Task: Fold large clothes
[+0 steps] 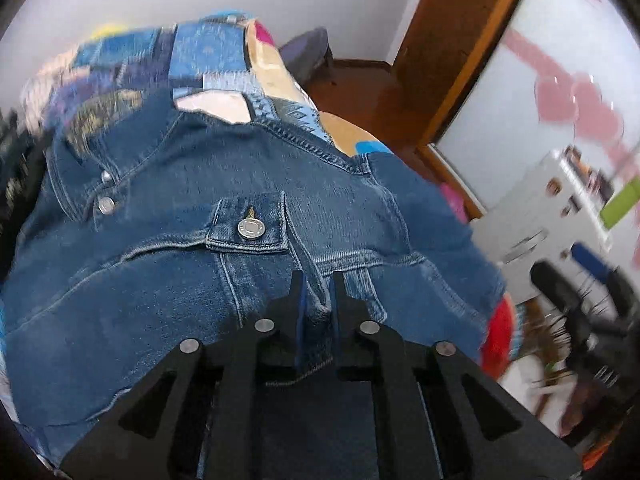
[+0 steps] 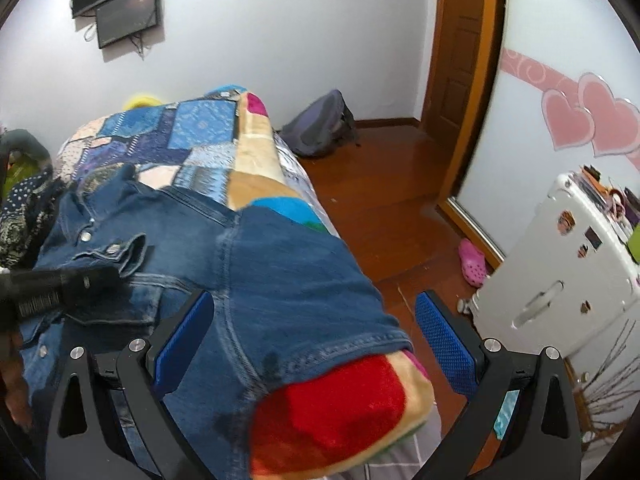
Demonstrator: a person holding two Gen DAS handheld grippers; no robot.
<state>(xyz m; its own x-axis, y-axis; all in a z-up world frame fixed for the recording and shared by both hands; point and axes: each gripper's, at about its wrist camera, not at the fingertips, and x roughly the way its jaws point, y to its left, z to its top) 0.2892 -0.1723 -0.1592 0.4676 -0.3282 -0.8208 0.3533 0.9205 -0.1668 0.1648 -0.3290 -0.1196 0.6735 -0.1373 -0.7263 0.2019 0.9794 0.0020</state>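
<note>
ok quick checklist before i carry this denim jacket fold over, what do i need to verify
1. Left hand-held gripper pinching the denim jacket: ok, a ridge of cloth sits between the closed pads.
2. Right hand-held gripper gripping: not ok, jaws wide open astride the jacket's hem.
3. Jacket lying flat: not ok, the pocket flap is curled up and the cloth is wrinkled.
4. Hem on the bed: not ok, it hangs over the red blanket at the edge.
5. Far sleeve position: cannot tell, out of view.
</note>
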